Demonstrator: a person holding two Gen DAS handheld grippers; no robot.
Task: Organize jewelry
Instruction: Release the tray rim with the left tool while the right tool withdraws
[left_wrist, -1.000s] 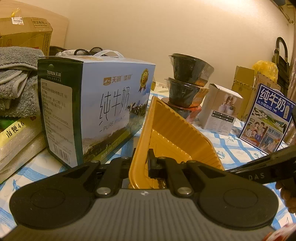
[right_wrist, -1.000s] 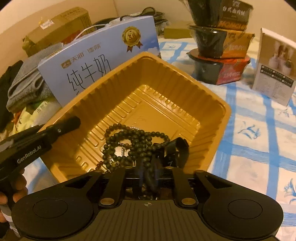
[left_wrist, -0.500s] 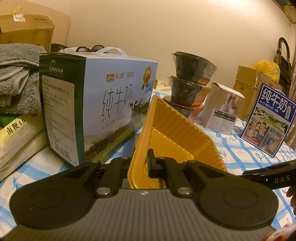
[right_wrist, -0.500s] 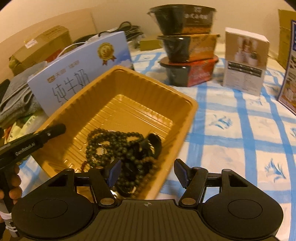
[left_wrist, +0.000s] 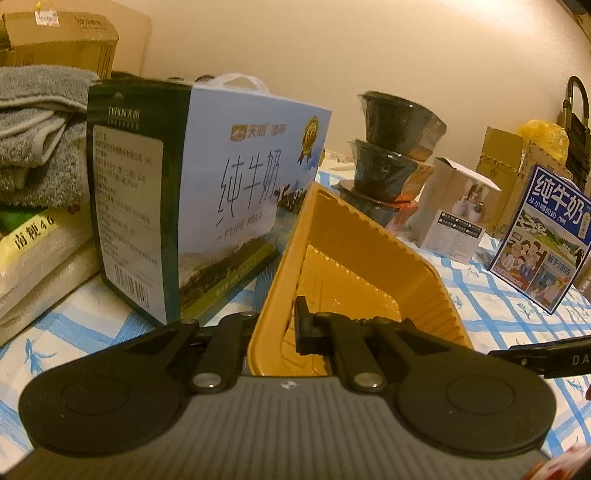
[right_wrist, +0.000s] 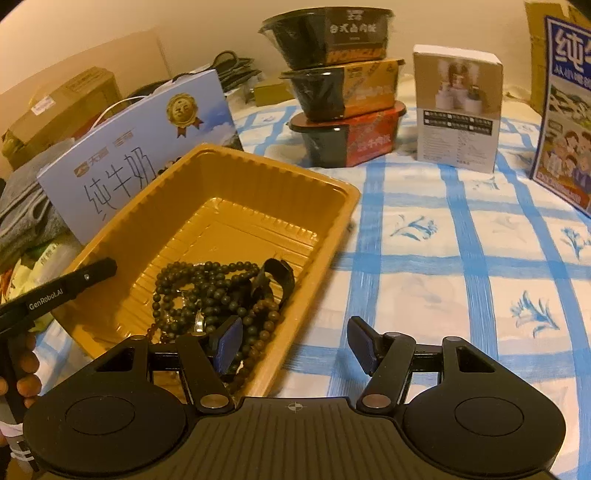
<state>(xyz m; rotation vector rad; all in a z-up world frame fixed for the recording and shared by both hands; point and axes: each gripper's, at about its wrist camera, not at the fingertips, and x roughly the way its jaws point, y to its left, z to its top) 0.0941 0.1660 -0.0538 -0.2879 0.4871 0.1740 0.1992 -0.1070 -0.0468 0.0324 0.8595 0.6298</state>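
A yellow plastic tray (right_wrist: 177, 206) sits on the blue-checked cloth. Dark bead strings (right_wrist: 207, 284) and a black band (right_wrist: 275, 277) lie heaped in its near right part. My right gripper (right_wrist: 295, 345) is open and empty, above the tray's near right rim, its left finger over the beads. My left gripper (left_wrist: 275, 325) is shut on the tray's near rim (left_wrist: 269, 314) and holds that edge; it also shows at the left of the right wrist view (right_wrist: 74, 277).
A blue milk carton (left_wrist: 207, 206) stands close left of the tray. Stacked black food bowls (right_wrist: 340, 92), a small white box (right_wrist: 458, 110) and a blue milk box (right_wrist: 565, 122) stand behind. Towels (left_wrist: 33, 136) and bags lie far left.
My right gripper has opened, let go of the beads into the tray, and drawn back and to the right. The left gripper keeps its hold on the tray rim.
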